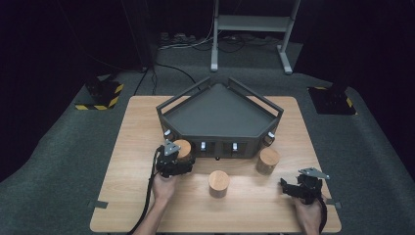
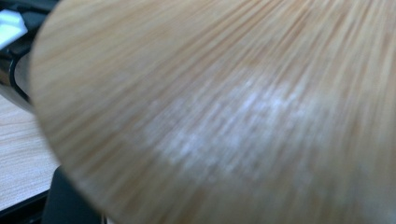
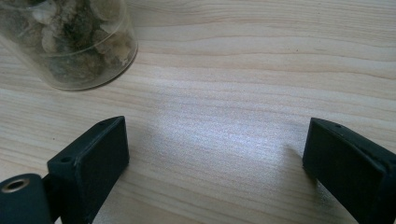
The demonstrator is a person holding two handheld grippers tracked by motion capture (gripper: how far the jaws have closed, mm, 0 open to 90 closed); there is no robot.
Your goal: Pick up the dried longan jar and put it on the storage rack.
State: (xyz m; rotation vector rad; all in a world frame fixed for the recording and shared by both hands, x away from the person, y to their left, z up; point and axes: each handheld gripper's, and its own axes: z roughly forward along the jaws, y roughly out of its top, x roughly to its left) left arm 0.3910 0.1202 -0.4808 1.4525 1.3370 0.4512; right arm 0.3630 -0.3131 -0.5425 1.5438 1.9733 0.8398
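Three glass jars with wooden lids stand on the wooden table (image 1: 147, 205). My left gripper (image 1: 179, 158) sits at the left jar (image 1: 183, 146), right in front of the dark tray. That jar's lid (image 2: 224, 112) lies blurred and very close in the left gripper view, with one black jaw tip at the bottom left. The lid hides whether the jaws press on the jar. My right gripper (image 1: 289, 185) (image 3: 215, 140) rests low over bare table near the front right, jaws wide apart with nothing between them. The right jar (image 1: 268, 160) (image 3: 70, 42), filled with dried bits, stands just beyond it.
A dark five-sided tray (image 1: 244, 145) with raised rails occupies the table's middle and back. The middle jar (image 1: 219, 182) stands alone between my two hands. Beyond the table are a grey floor, cables and a metal stand (image 1: 252, 29).
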